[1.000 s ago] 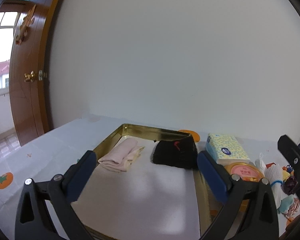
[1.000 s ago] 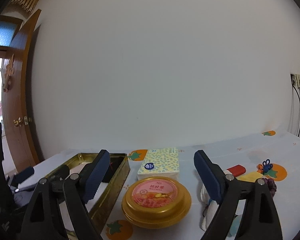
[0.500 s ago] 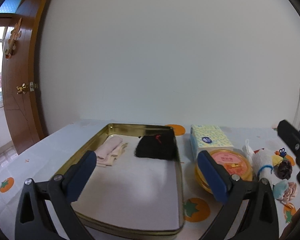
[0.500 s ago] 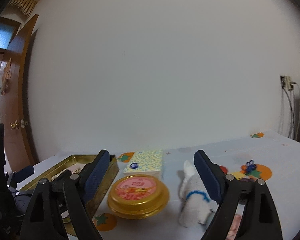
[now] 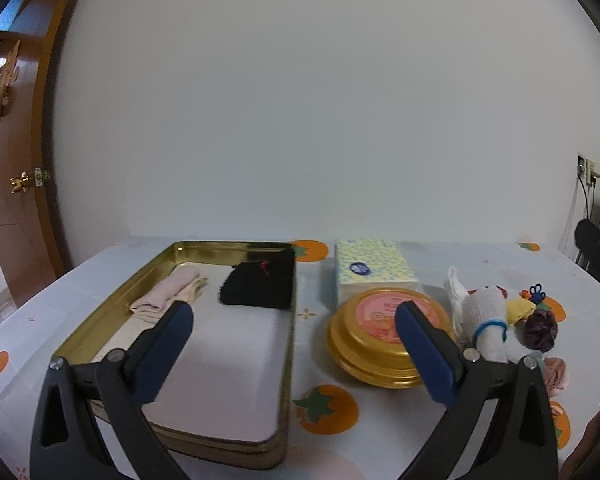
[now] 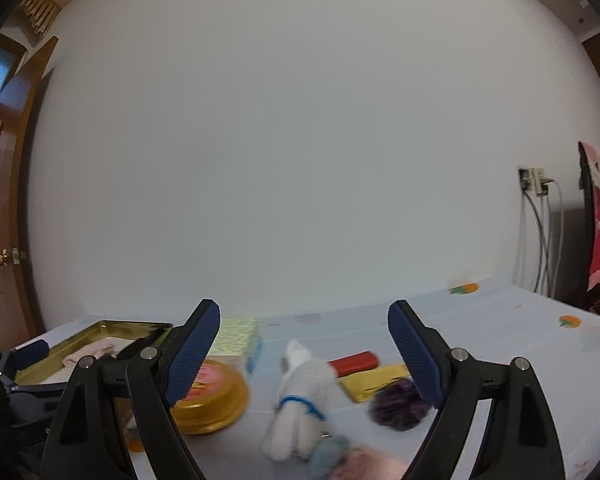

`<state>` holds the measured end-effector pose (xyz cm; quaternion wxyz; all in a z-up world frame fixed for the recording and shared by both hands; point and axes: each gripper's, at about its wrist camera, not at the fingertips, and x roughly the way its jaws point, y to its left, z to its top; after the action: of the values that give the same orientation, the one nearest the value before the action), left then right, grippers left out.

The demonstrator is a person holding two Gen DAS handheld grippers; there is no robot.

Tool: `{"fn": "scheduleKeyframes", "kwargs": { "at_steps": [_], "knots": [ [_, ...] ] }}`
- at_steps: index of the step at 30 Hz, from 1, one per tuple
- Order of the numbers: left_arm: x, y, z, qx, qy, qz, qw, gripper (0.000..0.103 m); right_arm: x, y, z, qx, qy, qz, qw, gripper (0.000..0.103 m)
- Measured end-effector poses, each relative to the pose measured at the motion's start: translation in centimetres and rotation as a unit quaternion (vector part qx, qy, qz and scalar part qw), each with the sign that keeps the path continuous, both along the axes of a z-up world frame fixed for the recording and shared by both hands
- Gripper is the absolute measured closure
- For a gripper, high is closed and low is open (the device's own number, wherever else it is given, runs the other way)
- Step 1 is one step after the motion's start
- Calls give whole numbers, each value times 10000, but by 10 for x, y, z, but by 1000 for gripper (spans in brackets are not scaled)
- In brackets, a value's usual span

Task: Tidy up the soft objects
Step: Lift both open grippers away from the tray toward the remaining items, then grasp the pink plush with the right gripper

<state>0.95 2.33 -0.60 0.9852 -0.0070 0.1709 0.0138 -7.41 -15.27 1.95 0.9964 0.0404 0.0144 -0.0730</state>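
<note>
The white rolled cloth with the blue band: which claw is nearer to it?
Right. The white rolled cloth lies just ahead between the right claw's open fingers; the left claw faces the gold tin, cloth off to its right.

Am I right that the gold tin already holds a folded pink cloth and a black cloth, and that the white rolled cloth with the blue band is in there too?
Not quite. The left wrist view shows the white rolled cloth outside the gold tin, on the tablecloth to the right of the round gold container. The pink cloth and black cloth are indeed inside.
</note>
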Motion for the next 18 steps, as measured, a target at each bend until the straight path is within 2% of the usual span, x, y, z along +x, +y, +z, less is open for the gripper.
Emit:
{"fn": "scheduleKeyframes", "kwargs": {
  "at_steps": [12,18],
  "knots": [
    [2,-27,0,50,94,-355,9993,1,-9,-59,-1,-27,128,-549,9984,15],
    [2,-43,-2,62,239,-633,9977,1,-14,-101,-4,378,431,-715,9958,15]
  ]
}}
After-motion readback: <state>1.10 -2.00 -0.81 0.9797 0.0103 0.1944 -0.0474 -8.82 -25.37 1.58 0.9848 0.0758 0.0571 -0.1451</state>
